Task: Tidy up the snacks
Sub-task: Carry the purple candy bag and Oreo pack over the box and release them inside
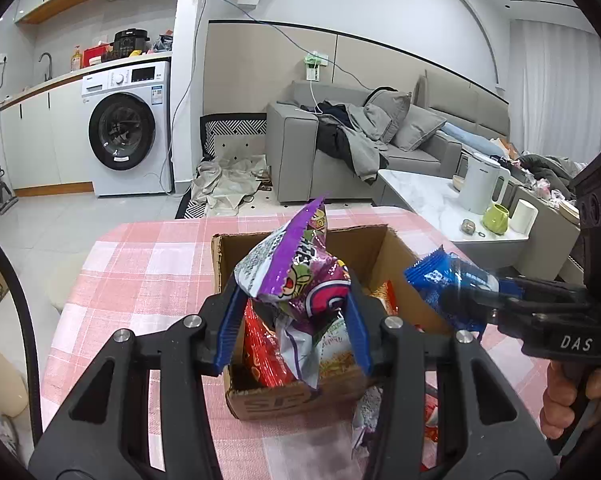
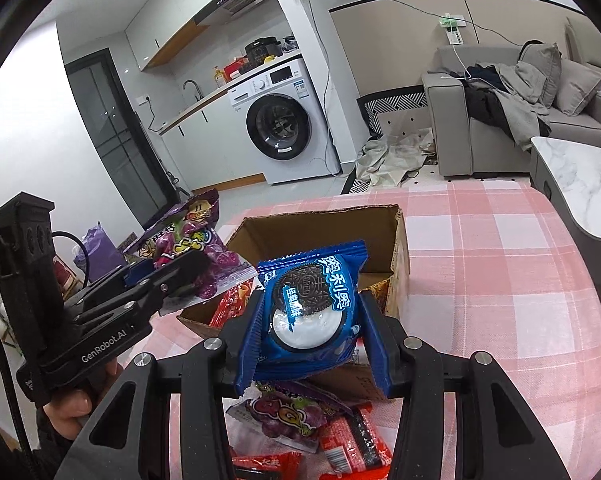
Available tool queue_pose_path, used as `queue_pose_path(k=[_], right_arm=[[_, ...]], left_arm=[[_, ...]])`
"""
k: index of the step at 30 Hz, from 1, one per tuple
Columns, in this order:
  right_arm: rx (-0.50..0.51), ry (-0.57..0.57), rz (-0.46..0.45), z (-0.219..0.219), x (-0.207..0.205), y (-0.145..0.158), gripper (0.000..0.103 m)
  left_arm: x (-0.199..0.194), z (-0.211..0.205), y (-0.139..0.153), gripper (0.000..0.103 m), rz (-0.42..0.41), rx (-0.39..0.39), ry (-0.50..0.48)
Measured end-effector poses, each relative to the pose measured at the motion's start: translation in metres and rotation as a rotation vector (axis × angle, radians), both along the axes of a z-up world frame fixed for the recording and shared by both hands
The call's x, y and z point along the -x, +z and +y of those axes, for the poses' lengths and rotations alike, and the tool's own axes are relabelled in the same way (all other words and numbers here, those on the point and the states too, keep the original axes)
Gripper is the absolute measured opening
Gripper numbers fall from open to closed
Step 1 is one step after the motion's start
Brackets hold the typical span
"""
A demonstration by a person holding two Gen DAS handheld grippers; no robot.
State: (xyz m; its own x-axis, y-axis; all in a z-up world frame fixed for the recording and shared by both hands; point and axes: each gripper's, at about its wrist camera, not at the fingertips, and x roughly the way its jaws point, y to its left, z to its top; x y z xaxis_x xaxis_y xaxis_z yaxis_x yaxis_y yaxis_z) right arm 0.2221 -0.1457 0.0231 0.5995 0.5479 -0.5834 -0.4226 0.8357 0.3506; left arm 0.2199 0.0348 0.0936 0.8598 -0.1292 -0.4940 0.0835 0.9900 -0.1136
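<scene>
Snacks lie loose on the near edge of the pink checked bench (image 2: 500,280): red packets (image 2: 356,444) and a grape-candy packet (image 2: 284,412) (partly hidden under the right tongs). Above them the right tongs (image 2: 314,320) are clenched on a blue cookie packet (image 2: 312,312), its blue pads pressing both sides, the packet held upright just over the near rim of the cardboard box (image 2: 398,264). To the left, the left tongs (image 1: 296,312) are clenched on a purple candy packet (image 1: 300,276), its crimped end pointing up, held over the near part of the same box. From the left view the box (image 1: 364,248) stands open on the bench, with a red packet (image 1: 260,352) and a pale yellow-green packet (image 1: 336,344) standing inside at its near end and an orange packet (image 1: 384,292) deeper in. A person's hand (image 1: 568,396) grips the right tool's handle at the right. Farther off, past the bench, stand a white washing machine (image 1: 128,128) to the left and a grey sofa (image 1: 340,148) to the right.
</scene>
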Motion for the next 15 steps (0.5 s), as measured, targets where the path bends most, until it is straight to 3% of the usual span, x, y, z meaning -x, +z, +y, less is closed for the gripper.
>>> queue_pose_path(k=[15], right_arm=[[-0.010,-0.003,0.016,0.014,-0.020,-0.009,0.047]], left_arm=[[-0.044,-0.009,-0.034,0.043,0.047,-0.009,0.017]])
